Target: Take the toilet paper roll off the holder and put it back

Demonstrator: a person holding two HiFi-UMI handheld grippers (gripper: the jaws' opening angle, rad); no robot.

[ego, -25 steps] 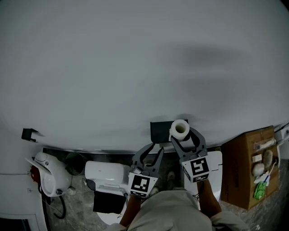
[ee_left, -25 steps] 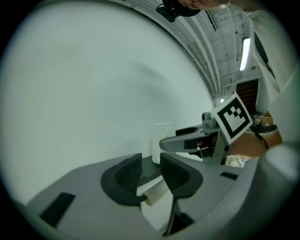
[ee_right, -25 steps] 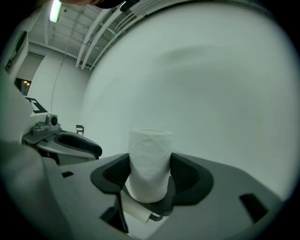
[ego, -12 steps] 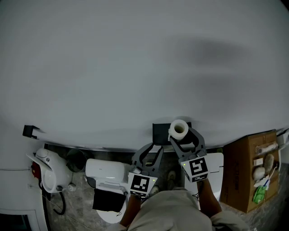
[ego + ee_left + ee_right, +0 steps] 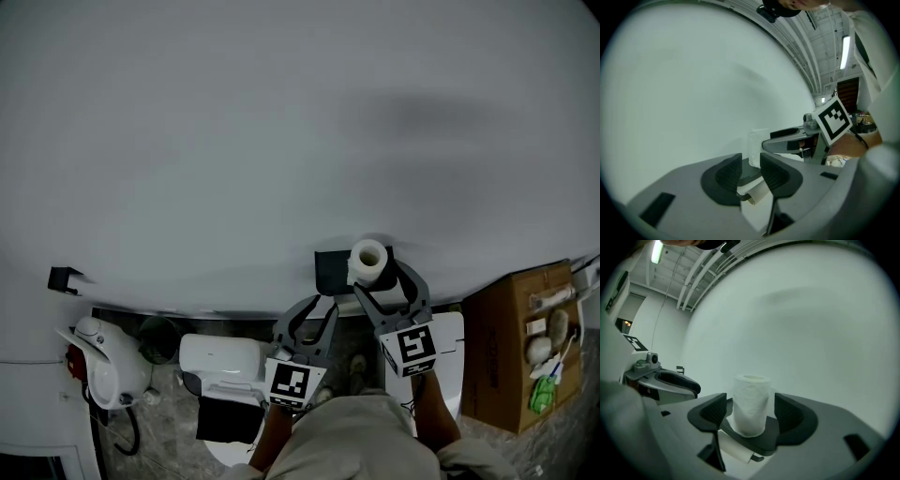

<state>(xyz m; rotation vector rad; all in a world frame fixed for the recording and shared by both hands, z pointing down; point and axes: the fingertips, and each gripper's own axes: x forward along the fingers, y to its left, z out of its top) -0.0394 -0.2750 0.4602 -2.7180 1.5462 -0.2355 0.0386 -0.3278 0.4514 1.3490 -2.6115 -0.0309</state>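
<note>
A white toilet paper roll [image 5: 368, 256] stands upright on the flat top of the black wall holder [image 5: 329, 272]. My right gripper [image 5: 379, 275] straddles this roll [image 5: 751, 401], open, with a small gap on each side between pads and paper. A second roll [image 5: 735, 450] hangs under the holder's shelf [image 5: 757, 439]. My left gripper [image 5: 322, 307] hangs lower and to the left, its jaws a narrow gap apart with nothing between them. In the left gripper view, the left gripper [image 5: 750, 171] points at the shelf, with the upright roll [image 5: 756, 146] and the right gripper [image 5: 787, 141] beyond.
A bare pale wall fills most of each view. Below are a white toilet [image 5: 221, 360], a white appliance [image 5: 104, 362] at the left, and a cardboard box [image 5: 506, 352] holding small items at the right. A small black bracket [image 5: 62, 278] sits on the wall at the left.
The right gripper and the roll have shifted a little toward the wall, over the holder's top. The left gripper has hardly moved.
</note>
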